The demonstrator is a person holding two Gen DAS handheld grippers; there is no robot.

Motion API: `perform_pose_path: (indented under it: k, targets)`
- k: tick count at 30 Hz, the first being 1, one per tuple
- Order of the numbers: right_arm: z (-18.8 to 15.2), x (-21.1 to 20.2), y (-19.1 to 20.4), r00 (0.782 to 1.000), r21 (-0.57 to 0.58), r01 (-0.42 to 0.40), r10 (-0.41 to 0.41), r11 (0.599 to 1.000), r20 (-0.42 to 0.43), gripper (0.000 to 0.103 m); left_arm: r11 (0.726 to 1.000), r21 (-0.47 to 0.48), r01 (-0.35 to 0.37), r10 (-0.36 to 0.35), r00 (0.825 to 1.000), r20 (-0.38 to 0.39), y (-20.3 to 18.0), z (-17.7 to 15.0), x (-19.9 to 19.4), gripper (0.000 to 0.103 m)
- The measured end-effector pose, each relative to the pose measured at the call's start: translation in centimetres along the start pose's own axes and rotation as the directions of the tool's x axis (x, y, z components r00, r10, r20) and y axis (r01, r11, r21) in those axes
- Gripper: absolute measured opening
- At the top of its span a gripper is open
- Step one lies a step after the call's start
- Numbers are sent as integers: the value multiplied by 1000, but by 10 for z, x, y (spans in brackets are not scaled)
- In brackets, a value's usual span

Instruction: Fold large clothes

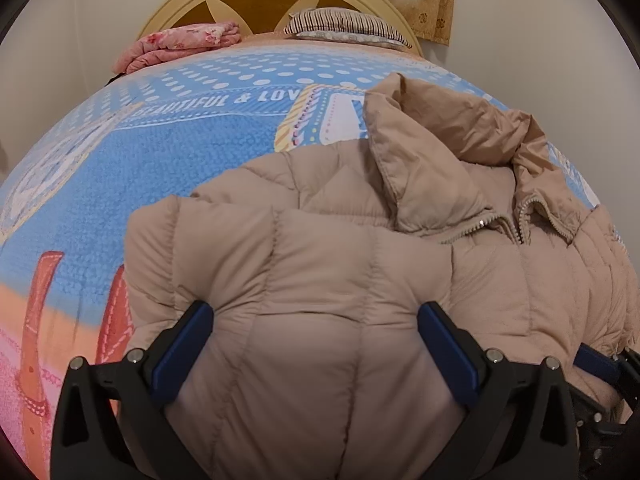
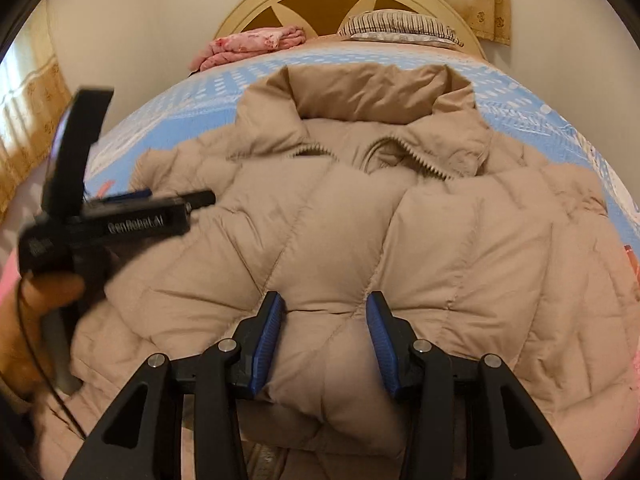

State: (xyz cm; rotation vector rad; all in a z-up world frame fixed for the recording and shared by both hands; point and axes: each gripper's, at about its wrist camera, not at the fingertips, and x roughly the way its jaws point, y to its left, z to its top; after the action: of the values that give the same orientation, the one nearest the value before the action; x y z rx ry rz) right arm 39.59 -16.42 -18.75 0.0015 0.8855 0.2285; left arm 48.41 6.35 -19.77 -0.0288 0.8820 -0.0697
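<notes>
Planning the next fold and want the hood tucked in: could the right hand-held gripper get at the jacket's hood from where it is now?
Probably not yet. The right hand-held gripper is clamped on a bunch of the jacket, so it must let go first. Otherwise nothing lies between it and the hood, which lies exposed on the bedspread.

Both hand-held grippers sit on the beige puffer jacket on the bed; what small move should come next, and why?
Probably lift the near hem and carry it toward the collar. The right hand-held gripper pinches a bunched fold of the puffer jacket, and fabric bulges between the wide pads of the left hand-held gripper. Whether the left one grips is unclear. The jacket lies spread across the bedspread.
</notes>
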Motion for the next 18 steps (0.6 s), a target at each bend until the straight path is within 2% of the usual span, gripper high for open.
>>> perform_pose_path:
  k: [4, 12, 14, 16, 18]
  targets:
    - [-5, 4, -8, 1000, 26, -23, 23, 999, 20, 45, 1000, 25, -8, 8, 1000, 10, -4, -2, -17, 103]
    - [-7, 4, -10, 998, 42, -47, 45, 998, 40, 45, 996, 68, 58, -63, 995, 74, -23, -10, -66, 103]
    - [-7, 4, -11, 998, 46, -51, 49, 998, 42, 45, 993, 105, 54, -60, 996, 62, -34, -13, -64, 103]
    - [-8, 3, -11, 998, 49, -55, 53, 997, 44, 45, 992, 127, 16, -22, 999, 43, -39, -17, -52, 103]
    - [-9, 2, -11, 997, 51, -57, 55, 997, 46, 45, 994, 106, -4, 3, 1000, 12, -35, -20, -36, 103]
